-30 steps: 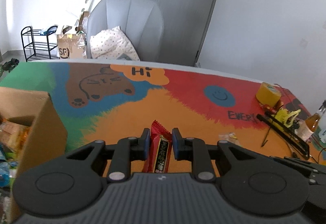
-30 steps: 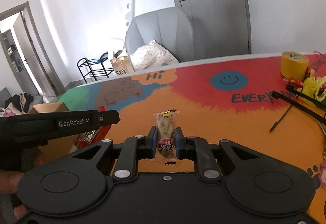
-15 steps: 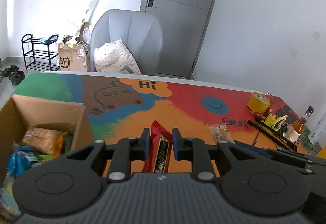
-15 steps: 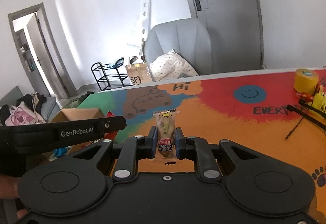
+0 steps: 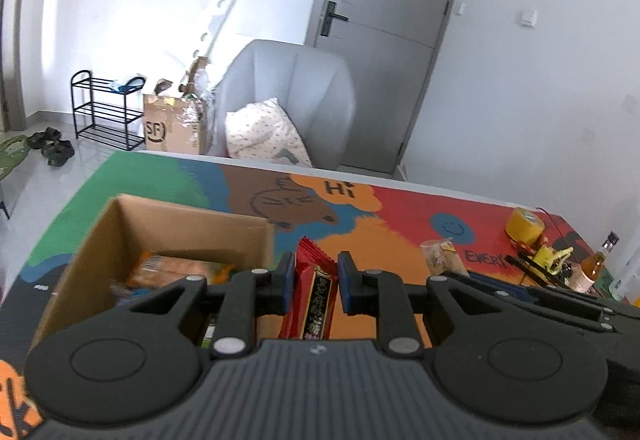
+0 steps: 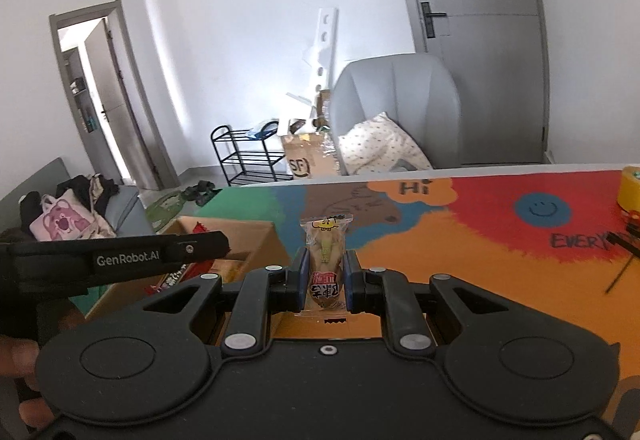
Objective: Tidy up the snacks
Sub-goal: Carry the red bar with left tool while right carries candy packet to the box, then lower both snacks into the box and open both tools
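My left gripper (image 5: 313, 282) is shut on a red snack packet (image 5: 314, 298) and holds it up beside the right wall of an open cardboard box (image 5: 120, 236), which holds several snack packs. My right gripper (image 6: 324, 282) is shut on a clear-wrapped tan snack (image 6: 326, 260), held above the table just right of the same box (image 6: 236, 236). The left gripper (image 6: 120, 260) shows in the right wrist view over the box. The right gripper's snack (image 5: 438, 256) shows at the right of the left wrist view.
The table has a colourful mat (image 5: 400, 212). A yellow tape roll (image 5: 524, 226), black cables and yellow clips (image 5: 548, 260) and a small bottle (image 5: 596, 264) lie at the right end. A grey armchair (image 5: 288, 100) stands behind the table.
Both grippers have risen and swung left with their snacks. The cardboard box has come into fuller view, now right in front of the left gripper.
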`<state>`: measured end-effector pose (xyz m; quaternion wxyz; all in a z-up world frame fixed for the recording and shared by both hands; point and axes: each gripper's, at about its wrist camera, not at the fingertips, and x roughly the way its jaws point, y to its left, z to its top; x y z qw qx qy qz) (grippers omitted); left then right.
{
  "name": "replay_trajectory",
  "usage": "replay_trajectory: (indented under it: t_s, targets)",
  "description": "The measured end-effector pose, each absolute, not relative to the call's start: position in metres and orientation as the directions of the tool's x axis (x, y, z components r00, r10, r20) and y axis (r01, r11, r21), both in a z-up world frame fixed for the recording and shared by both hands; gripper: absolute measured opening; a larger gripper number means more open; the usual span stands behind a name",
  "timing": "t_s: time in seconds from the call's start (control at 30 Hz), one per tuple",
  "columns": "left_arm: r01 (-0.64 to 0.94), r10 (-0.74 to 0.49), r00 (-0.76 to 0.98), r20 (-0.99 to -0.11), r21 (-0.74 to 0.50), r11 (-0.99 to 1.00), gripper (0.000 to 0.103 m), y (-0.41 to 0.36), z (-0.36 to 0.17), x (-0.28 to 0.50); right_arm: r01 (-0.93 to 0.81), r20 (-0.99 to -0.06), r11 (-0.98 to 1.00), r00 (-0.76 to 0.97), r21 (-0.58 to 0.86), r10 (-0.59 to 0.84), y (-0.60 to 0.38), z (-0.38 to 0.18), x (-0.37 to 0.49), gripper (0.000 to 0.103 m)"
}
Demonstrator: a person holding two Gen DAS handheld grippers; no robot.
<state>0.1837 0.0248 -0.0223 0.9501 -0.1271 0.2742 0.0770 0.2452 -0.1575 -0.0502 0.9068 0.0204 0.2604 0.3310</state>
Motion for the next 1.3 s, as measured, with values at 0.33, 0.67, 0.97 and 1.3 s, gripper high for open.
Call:
replay_trajectory:
  t_s: [0.33,0.67,0.97,1.3]
  targets:
    - [-0.301,0.14,0.827,-0.544,-0.219,0.928,0.021,0.073,-0.025,0.161,-0.635,-0.446,0.745,0.618,0.203,0.648,-0.132,-0.046,0.236,0.016]
    - [-0.36,0.184,0.805,-0.564,-0.219,0.907,0.021,0.107,-0.031,0.142,-0.689,-0.458,0.698,0.566,0.194,0.686,-0.096,-0.047,0.226,0.016]
    - [-0.4,0.207,0.788,-0.58,-0.227,0.888,0.021,0.128,-0.036,0.126,-0.726,-0.476,0.664,0.526,0.182,0.705,-0.068,-0.049,0.218,0.016]
    - [-0.403,0.218,0.794,-0.567,-0.222,0.888,0.033,0.132,-0.031,0.117,-0.72,-0.484,0.66,0.508,0.216,0.713,-0.067,-0.048,0.217,0.027]
